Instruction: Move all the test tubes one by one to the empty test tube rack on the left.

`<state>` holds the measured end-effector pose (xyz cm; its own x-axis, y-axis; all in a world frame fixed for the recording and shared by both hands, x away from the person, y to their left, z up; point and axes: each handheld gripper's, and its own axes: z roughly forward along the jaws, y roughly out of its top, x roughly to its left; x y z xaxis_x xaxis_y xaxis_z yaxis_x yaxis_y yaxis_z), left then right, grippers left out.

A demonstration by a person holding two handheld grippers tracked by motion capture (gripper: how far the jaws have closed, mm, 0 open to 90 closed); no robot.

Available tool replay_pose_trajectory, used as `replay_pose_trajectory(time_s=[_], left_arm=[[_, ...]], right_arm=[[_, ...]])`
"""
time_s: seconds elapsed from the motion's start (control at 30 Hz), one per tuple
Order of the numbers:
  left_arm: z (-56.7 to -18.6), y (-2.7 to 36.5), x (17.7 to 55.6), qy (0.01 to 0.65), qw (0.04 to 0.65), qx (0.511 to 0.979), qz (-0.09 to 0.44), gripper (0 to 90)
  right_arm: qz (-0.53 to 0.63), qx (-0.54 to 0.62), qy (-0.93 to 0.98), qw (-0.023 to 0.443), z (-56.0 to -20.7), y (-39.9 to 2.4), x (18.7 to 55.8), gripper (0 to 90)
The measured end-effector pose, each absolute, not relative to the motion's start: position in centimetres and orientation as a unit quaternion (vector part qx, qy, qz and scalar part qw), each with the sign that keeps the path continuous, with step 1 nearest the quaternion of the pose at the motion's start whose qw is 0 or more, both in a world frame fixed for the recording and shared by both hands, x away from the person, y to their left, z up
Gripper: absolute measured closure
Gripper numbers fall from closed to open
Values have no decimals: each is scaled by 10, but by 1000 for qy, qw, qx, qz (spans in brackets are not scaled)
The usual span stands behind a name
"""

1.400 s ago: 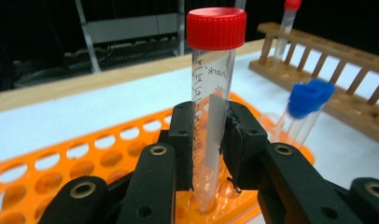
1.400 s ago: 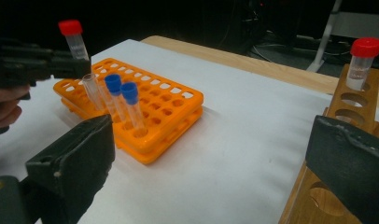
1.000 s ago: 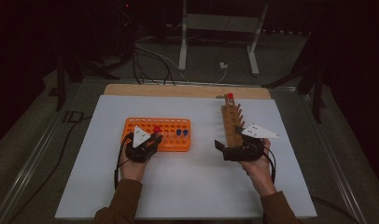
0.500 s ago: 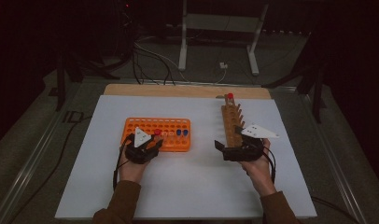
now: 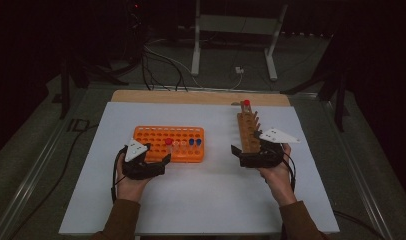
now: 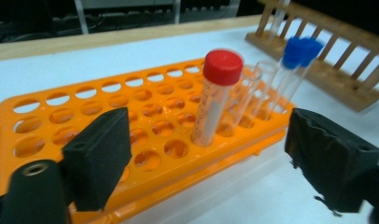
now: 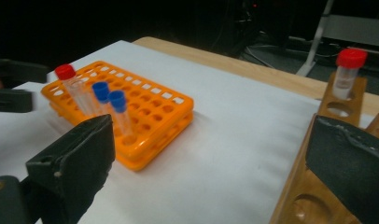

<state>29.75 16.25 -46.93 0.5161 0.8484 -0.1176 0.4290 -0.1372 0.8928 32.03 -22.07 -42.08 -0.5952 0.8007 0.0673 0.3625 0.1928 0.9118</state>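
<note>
Two tools gape empty: left tool (image 6: 211,163) jaws just opened off the red-capped tube (image 6: 215,95), now standing in the orange rack (image 6: 52,121); right tool (image 7: 206,168) waits beside the wooden rack (image 7: 313,186).

A laboratory workbench is indicated. An orange plastic tube rack with rows of round holes (image 5: 168,143) and a slatted wooden test-tube rack (image 5: 248,131) are set on a white sheet over a wooden table (image 5: 201,97). Clear capped sample tubes (image 6: 216,95) are held upright in the racks. Cables and a metal stand (image 5: 231,35) are seen on the dark floor behind.
</note>
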Motion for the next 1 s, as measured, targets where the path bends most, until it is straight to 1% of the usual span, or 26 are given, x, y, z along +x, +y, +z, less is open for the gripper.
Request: replay_pose_trajectory(time_s=[0.17,0.23,0.47,0.63,1.0], left_arm=[[-466,168,286,439,508,710,213,16],[-465,169,284,439,514,704,217,7],[-466,170,282,439,510,705,226,3],[-466,170,281,438,507,706,230,3],[-468,172,281,444,500,705,235,3]], right_arm=[[496,397,737,231,-413,-223,328,20],[496,399,735,235,-409,-224,332,20],[496,408,727,244,-404,-227,347,20],[489,421,723,246,-404,-227,363,20],[468,430,724,269,-395,-226,402,20]])
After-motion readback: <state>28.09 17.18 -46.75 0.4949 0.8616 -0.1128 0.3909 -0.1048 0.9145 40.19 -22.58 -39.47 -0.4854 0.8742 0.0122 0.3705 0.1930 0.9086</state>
